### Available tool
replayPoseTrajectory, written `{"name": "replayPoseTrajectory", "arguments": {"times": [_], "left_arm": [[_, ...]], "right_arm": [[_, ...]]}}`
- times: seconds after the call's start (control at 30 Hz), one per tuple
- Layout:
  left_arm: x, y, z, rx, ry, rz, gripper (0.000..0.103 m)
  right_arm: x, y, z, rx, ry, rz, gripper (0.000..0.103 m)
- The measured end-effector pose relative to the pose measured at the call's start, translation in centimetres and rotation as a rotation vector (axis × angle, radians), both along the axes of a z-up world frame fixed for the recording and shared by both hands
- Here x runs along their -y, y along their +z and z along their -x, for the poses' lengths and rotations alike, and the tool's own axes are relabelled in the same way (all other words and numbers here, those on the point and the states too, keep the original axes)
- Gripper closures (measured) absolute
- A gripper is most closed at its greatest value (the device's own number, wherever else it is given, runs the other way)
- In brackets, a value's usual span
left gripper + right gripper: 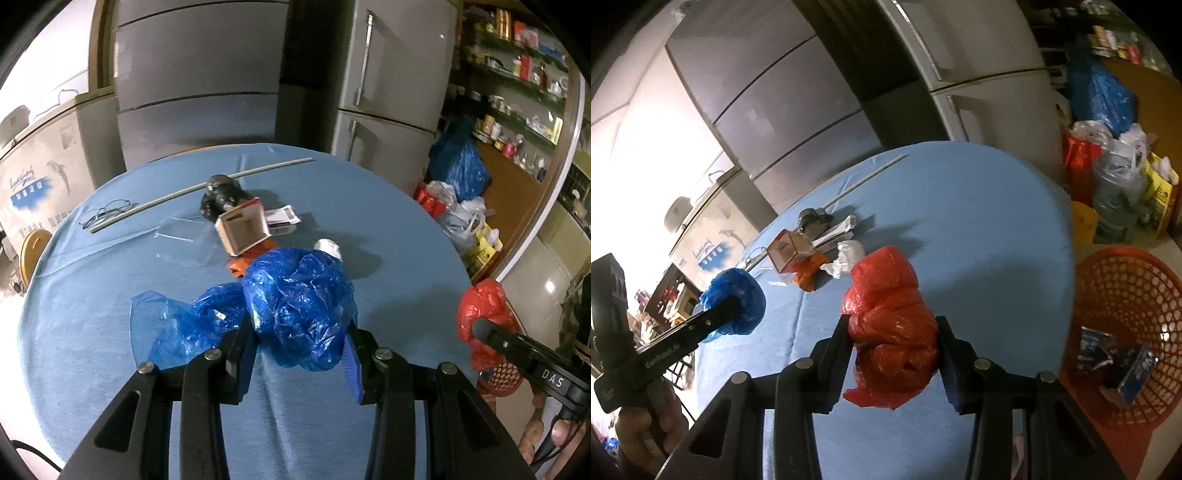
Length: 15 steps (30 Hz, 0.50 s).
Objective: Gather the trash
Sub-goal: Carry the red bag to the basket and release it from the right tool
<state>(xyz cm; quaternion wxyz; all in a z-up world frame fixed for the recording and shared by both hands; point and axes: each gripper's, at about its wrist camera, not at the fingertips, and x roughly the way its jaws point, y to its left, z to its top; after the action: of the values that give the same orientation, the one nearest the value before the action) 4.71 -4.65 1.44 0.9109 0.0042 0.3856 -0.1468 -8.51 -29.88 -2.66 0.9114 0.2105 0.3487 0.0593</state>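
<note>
My left gripper is shut on a crumpled blue plastic bag, held over the round blue table. My right gripper is shut on a crumpled red plastic bag above the table's right side; it also shows in the left wrist view. The blue bag appears in the right wrist view at the left. More trash lies mid-table: an open small carton, an orange wrapper, a white crumpled wad, a black bag and a flat printed box.
A red mesh basket with a few pieces of trash stands on the floor right of the table. A long thin stick and eyeglasses lie at the table's far side. Refrigerators stand behind; bags are piled on the floor at right.
</note>
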Motion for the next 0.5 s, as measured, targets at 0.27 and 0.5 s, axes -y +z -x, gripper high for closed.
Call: {"name": "replayPoseTrajectory", "arguments": {"times": [0.27, 0.5], "left_arm": [[2.6, -0.4, 0.0, -0.020, -0.032, -0.036, 0.061], [5.1, -0.3, 0.5, -0.020, -0.079, -0.055, 0.061]], "right_arm": [[2.9, -0.3, 2.0, -0.001, -0.078, -0.014, 0.057], [5.9, -0.4, 3.7, 0.001, -0.152, -0.024, 0.057]]}}
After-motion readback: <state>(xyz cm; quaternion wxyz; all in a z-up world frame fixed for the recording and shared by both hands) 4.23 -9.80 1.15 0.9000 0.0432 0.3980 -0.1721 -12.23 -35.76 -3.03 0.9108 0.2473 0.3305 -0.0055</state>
